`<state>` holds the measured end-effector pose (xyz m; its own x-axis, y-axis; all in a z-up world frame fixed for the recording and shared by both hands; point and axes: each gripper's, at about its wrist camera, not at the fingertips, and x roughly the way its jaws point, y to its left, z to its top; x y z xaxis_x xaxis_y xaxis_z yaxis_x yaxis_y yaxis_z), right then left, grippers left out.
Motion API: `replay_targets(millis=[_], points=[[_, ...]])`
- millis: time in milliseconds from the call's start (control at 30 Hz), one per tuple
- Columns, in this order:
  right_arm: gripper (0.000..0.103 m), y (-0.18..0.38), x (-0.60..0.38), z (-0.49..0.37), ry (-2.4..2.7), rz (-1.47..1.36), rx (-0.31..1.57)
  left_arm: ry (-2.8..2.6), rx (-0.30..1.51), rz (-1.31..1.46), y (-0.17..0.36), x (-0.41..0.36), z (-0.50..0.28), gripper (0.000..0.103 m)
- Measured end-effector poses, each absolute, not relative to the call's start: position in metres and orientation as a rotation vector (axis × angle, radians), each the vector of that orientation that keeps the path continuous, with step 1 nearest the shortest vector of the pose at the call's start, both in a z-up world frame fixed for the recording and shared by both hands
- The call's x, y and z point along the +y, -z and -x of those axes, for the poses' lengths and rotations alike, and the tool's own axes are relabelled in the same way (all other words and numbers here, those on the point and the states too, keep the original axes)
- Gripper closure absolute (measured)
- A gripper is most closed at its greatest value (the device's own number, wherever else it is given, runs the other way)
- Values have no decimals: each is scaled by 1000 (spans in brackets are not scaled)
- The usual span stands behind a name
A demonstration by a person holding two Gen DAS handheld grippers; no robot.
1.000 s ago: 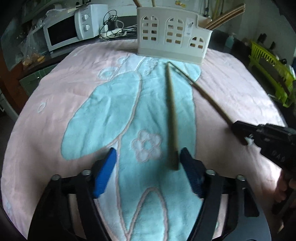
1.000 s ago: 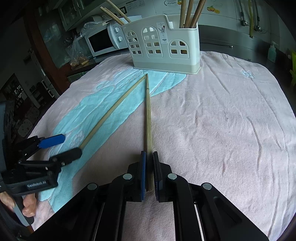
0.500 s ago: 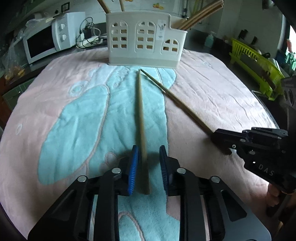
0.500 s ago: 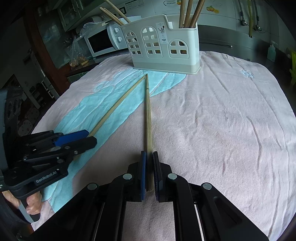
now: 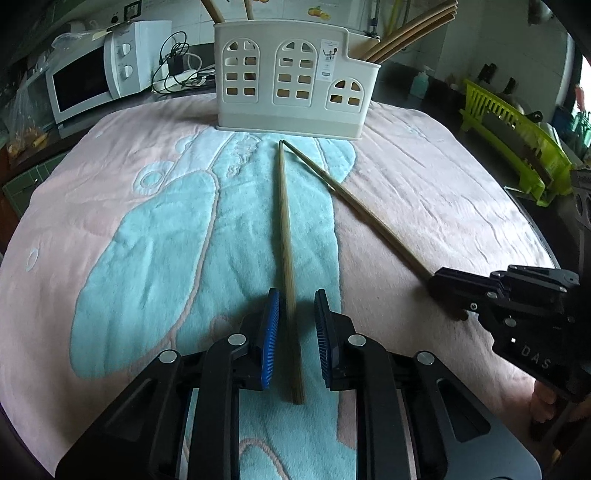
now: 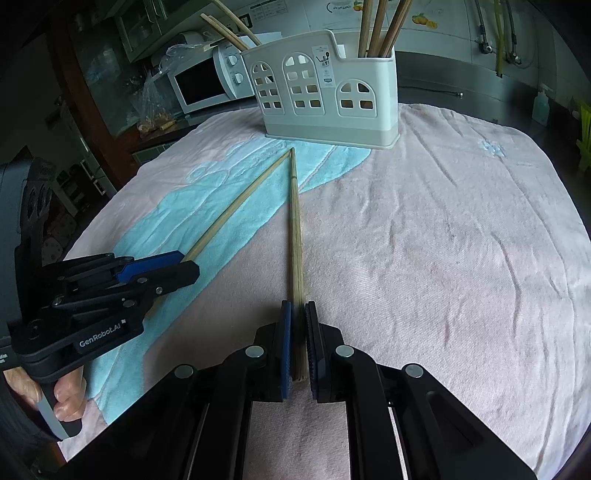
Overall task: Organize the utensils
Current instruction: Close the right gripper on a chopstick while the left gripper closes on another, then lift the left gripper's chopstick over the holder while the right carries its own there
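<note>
Your left gripper [image 5: 295, 325] has narrowed around its chopstick [image 5: 286, 236], not yet pinching; your right gripper [image 6: 298, 339] clamps the other chopstick [image 6: 295, 221], both pointing toward the holder [image 5: 295, 81].

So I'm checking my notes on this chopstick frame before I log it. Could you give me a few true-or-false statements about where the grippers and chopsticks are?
1. The right gripper is shut on a long wooden chopstick. True.
2. The left gripper has clamped the other wooden chopstick. False: its blue pads straddle the stick with gaps on both sides.
3. The two chopsticks' far tips meet in front of the cream plastic utensil holder with arched windows. True.
4. The holder has no utensils in it. False: wooden sticks stand in it.
5. The chopsticks lie on a bare wooden table. False: they lie on a pink and light-blue towel.
</note>
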<state>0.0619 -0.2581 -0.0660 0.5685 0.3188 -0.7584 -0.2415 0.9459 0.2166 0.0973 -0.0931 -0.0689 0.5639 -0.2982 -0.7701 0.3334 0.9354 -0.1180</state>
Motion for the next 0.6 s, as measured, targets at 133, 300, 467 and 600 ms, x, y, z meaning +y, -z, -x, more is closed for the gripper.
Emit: replay_targets(millis=[133, 300, 467, 600], points=[[95, 66, -257, -61, -325, -86, 907, 374, 888, -59, 69, -94, -97, 86], [95, 67, -254, -60, -314, -68, 902, 354, 883, -56, 69, -91, -98, 97], [96, 65, -246, -58, -289, -15, 892, 351, 875, -60, 66, -85, -96, 98], [96, 58, -245, -54, -292, -13, 872, 360, 836, -57, 52, -77, -90, 98]])
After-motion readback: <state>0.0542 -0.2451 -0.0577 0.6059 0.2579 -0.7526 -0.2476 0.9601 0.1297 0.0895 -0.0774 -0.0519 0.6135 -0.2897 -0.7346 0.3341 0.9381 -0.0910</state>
